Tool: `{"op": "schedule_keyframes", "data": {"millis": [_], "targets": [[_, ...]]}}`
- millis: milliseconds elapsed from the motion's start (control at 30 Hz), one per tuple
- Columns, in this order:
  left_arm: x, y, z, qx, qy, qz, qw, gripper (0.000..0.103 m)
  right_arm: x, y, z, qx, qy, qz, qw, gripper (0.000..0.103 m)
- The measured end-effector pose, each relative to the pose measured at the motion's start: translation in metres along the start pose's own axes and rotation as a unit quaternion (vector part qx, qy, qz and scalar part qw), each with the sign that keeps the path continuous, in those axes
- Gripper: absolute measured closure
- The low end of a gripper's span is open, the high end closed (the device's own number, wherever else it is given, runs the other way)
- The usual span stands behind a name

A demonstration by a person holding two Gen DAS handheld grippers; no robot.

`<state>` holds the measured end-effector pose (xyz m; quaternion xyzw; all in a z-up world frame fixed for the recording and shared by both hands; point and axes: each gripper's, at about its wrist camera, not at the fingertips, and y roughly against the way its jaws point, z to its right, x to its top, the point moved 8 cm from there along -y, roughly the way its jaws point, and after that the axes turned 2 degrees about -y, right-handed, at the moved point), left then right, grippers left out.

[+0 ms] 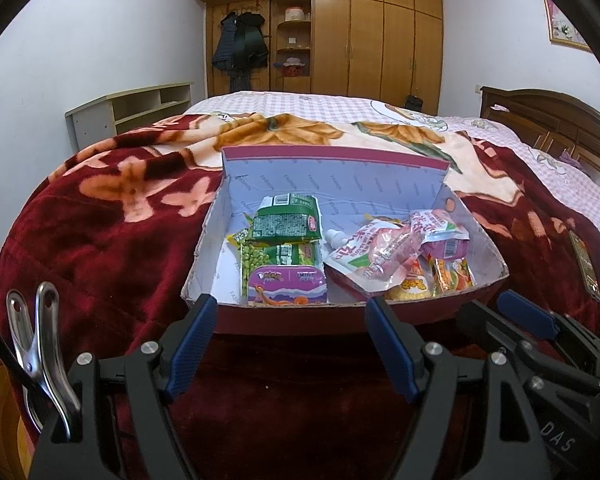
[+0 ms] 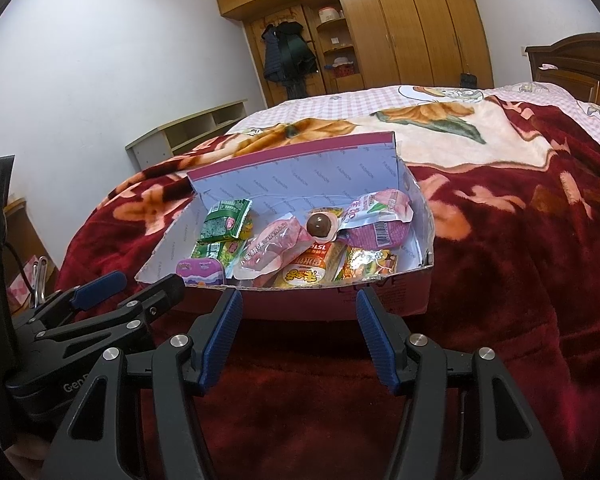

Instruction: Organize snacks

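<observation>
An open cardboard box [image 1: 332, 184] [image 2: 300, 176] with a maroon outside and a pale lining lies on the red blanket. Inside lie green pea packets [image 1: 286, 220] [image 2: 224, 224], a purple mint tin [image 1: 286, 284] [image 2: 200, 272], pink pouches [image 1: 380, 252] [image 2: 272, 248], yellow-orange snack packs [image 1: 448, 276] [image 2: 364, 264] and a brown chocolate ball [image 2: 320, 225]. My left gripper [image 1: 290, 312] hovers open just before the box's near wall, nothing between its blue pads. My right gripper [image 2: 298, 304] is likewise open and empty at the box's front edge. Each gripper shows at the other view's lower corner.
The box sits on a bed covered by a red floral blanket [image 1: 100, 232] [image 2: 520, 240]. A phone-like flat object [image 1: 584, 264] lies on the blanket at right. A metal clip [image 1: 40, 344] is fixed beside my left gripper. A wardrobe [image 1: 380, 32], a low shelf [image 1: 132, 112] and a headboard [image 1: 552, 120] stand behind.
</observation>
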<state>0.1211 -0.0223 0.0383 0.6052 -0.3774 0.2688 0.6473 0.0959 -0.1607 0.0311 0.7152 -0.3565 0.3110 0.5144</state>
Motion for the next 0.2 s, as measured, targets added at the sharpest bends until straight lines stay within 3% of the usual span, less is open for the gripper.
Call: {"op": "schedule_keyframes", "data": {"millis": [200], "targets": [[-0.0009,-0.0005,-0.0014,0.0,-0.001,-0.002,1.0,0.023,-0.0005,-0.0002,0.0001,0.0,0.0,0.0,1.0,0.042]]}}
